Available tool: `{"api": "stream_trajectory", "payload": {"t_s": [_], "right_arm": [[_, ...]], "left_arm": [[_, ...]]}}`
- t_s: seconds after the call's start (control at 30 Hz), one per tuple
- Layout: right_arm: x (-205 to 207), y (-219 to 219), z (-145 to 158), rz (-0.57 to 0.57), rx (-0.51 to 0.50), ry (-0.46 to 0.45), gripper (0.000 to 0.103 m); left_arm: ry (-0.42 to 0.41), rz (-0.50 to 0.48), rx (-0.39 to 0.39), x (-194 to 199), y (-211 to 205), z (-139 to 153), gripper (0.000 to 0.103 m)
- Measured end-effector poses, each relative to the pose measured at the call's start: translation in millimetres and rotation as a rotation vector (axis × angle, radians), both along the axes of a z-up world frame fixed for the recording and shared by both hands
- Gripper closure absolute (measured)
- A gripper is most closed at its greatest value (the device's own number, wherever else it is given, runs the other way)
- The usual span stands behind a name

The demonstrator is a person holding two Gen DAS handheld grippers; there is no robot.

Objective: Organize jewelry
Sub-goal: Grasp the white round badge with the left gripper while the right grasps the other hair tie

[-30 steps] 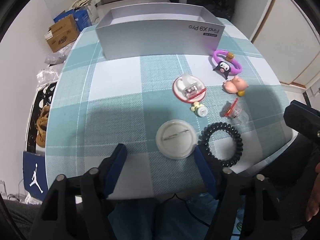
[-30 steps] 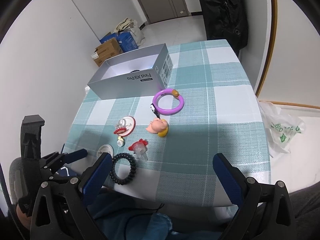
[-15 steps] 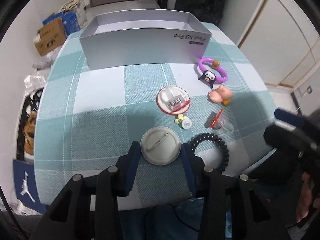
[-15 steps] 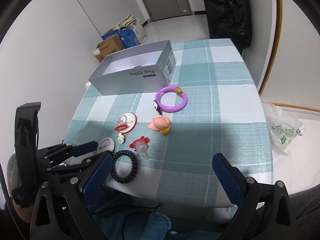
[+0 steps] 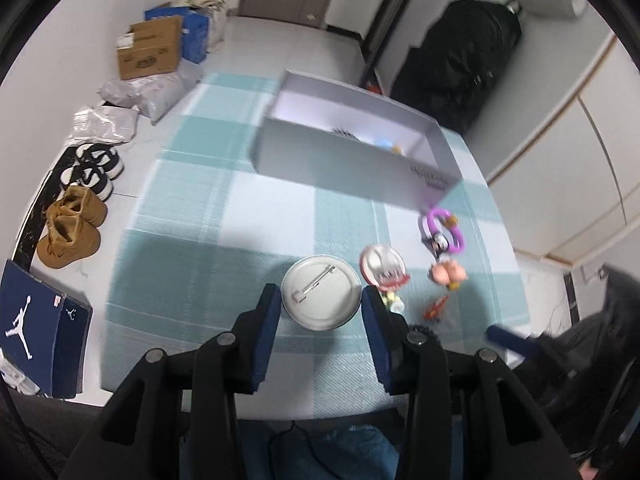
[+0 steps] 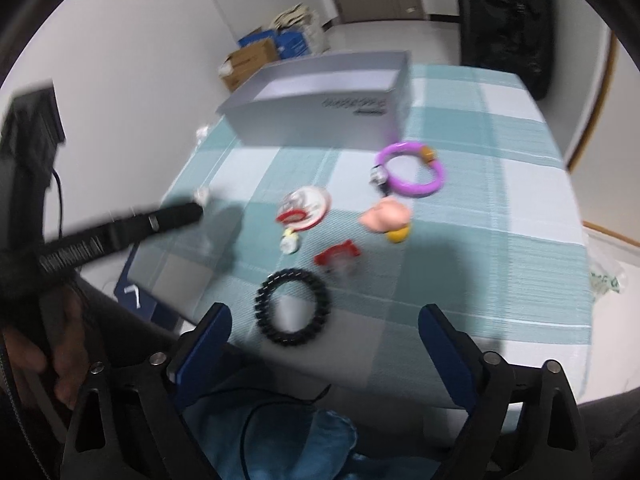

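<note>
The left gripper (image 5: 322, 312) pinches a round white pin-back badge (image 5: 321, 297), pin side up, lifted above the teal checked tablecloth (image 5: 192, 240) — the open grey cardboard box (image 5: 352, 156) lies ahead; the right gripper (image 6: 324, 334), jaws spread and narrowing, nears a black coiled hair tie (image 6: 292, 306)

I read no text here: print on grey box (image 5: 352, 160) front is blurred out. Only sign: white jumping-figure logo on blue shoebox (image 5: 40, 332) on the floor.
</note>
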State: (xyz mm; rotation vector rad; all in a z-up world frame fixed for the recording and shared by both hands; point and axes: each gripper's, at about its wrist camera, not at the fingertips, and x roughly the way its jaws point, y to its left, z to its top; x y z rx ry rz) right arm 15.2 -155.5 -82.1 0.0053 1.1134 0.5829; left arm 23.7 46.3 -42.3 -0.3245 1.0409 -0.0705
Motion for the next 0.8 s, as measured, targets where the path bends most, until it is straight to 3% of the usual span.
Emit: {"api": "stream_trajectory", "payload": {"t_s": [0.2,0.5,0.8], "right_arm": [[-2,28,-12,0.009,-0.109,-0.027,0.025],[-8,65,-17,0.057,-0.247,-0.102,0.033],[-8,63,-15,0.082,-0.231,-0.121,0.054]], "left_arm": [[-0.021,0.065,-0.035,0,13,0,0.067],[-0.022,0.097,-0.08,-3,30,-1,0.067],[-0.019,0.091,-0.093,0,30,-2,0.067]]}}
